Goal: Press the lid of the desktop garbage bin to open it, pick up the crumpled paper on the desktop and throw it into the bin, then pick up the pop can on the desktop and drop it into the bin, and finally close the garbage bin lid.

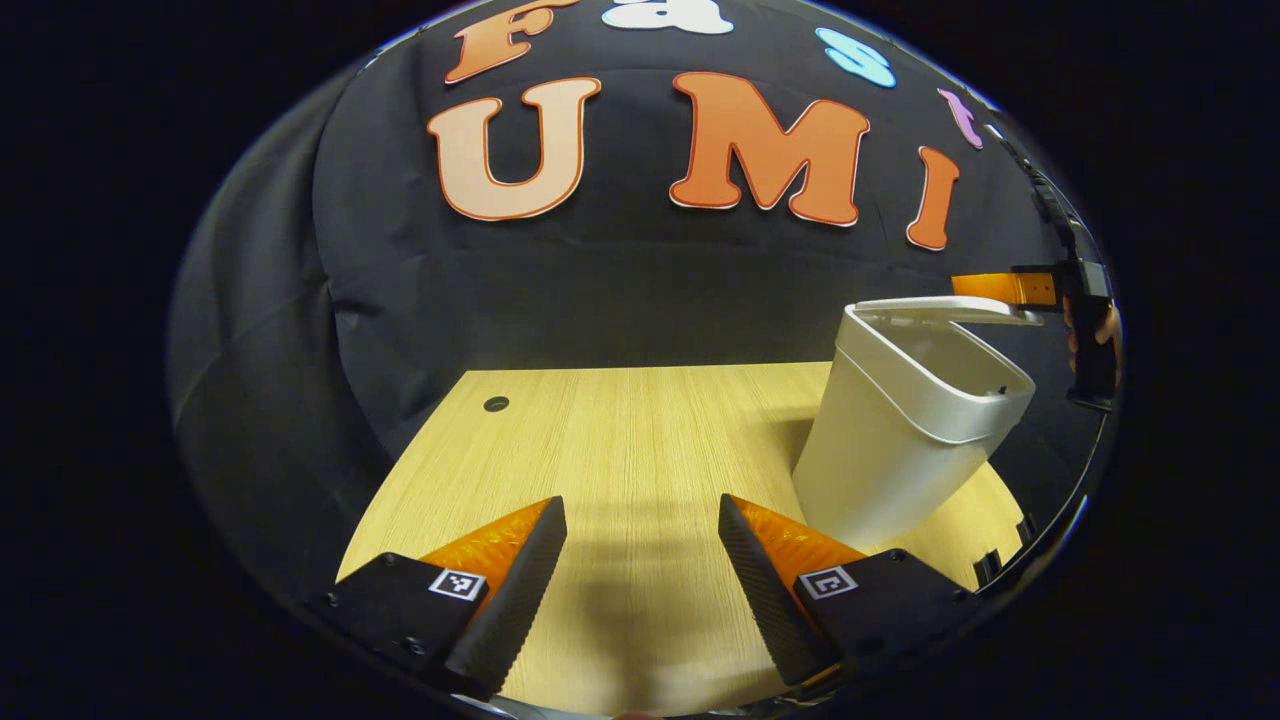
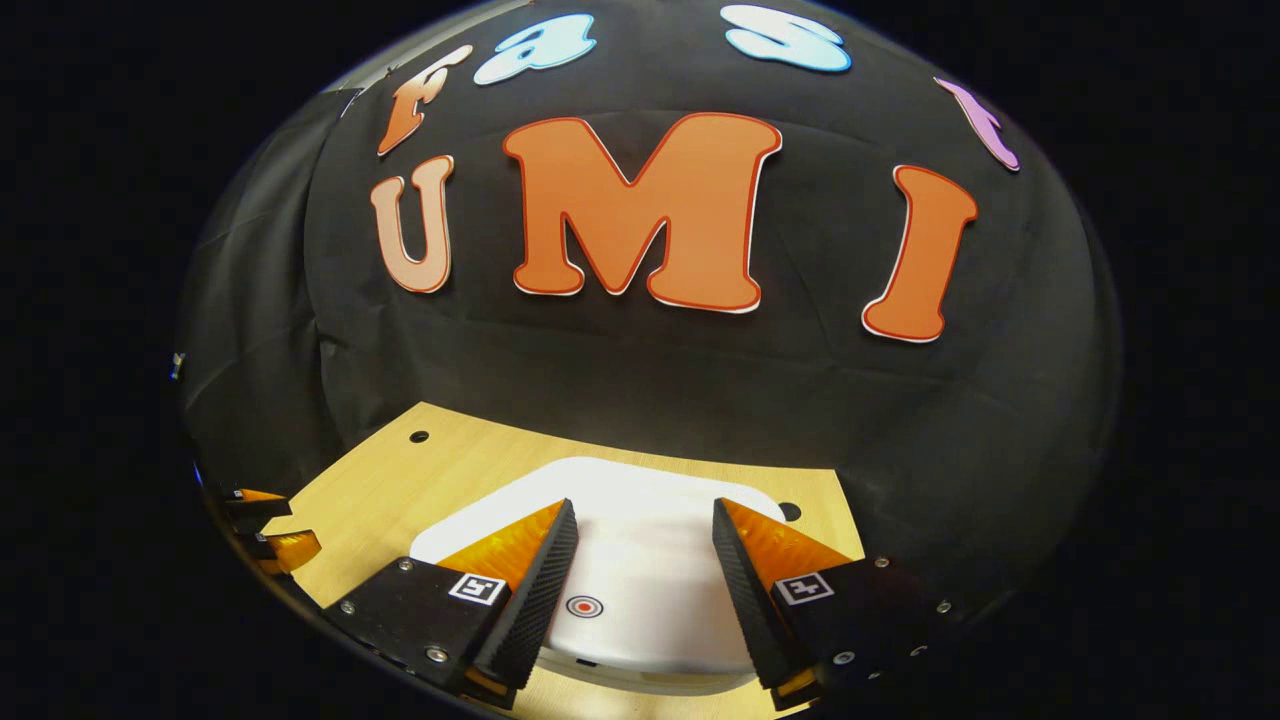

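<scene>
Pale wooden worktop spreads across the lower frame. The white plastic desktop bin stands right of centre, its flat lid slightly raised. Right gripper hovers over that lid, fingers wide apart and holding nothing, seemingly placed to press it. Left gripper waits low, equally spread, empty.

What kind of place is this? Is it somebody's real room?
Probably not a home: it looks like a small recording booth set up as a desk. A wooden table stands against a wall of black cloth, with a white garbage bin on it, and the left gripper hovers open above the table.
</scene>
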